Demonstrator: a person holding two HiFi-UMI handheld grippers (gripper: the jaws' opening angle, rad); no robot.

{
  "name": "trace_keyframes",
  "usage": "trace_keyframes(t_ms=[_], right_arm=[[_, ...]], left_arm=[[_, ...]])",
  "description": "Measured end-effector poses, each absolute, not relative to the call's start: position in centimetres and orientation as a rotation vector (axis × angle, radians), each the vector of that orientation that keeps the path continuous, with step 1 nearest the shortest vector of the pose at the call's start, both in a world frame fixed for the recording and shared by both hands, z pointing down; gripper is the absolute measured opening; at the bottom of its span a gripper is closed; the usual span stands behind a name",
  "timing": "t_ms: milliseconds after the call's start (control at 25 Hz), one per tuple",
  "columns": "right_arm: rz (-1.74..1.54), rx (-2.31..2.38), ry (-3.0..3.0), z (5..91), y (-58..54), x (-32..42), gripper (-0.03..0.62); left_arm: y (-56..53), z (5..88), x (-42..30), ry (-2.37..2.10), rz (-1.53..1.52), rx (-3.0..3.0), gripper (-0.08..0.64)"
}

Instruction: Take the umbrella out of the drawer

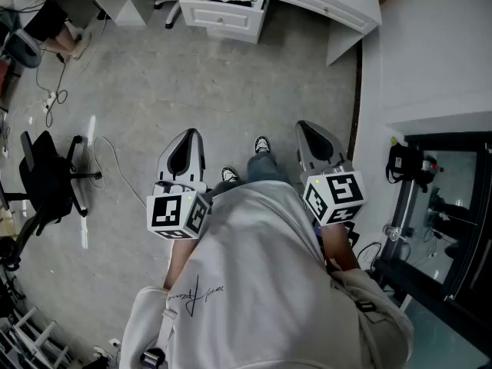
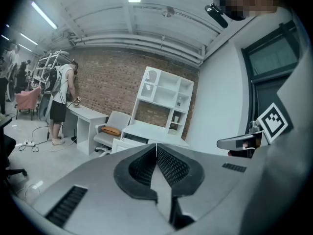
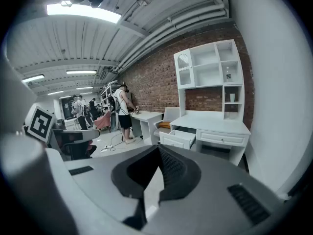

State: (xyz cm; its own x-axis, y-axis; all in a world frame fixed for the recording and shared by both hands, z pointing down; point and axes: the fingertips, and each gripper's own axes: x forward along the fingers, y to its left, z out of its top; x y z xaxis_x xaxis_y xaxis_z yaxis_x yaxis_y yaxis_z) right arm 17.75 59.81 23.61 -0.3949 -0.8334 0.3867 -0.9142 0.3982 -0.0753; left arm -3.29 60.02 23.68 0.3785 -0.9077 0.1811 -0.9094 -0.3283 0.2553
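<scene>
The left claw [image 1: 185, 138] and right claw [image 1: 311, 129] are both closed, empty, well short of the open drawer [image 1: 223, 18].

Drawer [image 1: 223, 20] contents dark, too small to identify.

L gripper [image 2: 156, 147] fingers [image 2: 172, 166] pressed together tip-to-tip, nothing btwn them. Ahead: white table [image 2: 149, 131] w/ shelf unit [image 2: 166, 94] against brick wall [image 2: 107, 77], drawer [image 2: 122, 144] looks pulled out, grey chair [image 2: 117, 120] w/ orange cushion [image 2: 111, 130] just beside. Person [image 2: 62, 98] stands at 2nd table [image 2: 89, 114], far left.
</scene>
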Motion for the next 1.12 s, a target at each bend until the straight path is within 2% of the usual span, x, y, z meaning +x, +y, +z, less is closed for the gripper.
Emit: trace_keyframes(t_ms=[1120], right_arm=[[0.417, 1.525, -2.441, 23.1, 57.8, 15.8, 0.026]], left_arm=[[58.5, 22.6, -4.8, -1.594, -0.039, 2.328, 0.017]])
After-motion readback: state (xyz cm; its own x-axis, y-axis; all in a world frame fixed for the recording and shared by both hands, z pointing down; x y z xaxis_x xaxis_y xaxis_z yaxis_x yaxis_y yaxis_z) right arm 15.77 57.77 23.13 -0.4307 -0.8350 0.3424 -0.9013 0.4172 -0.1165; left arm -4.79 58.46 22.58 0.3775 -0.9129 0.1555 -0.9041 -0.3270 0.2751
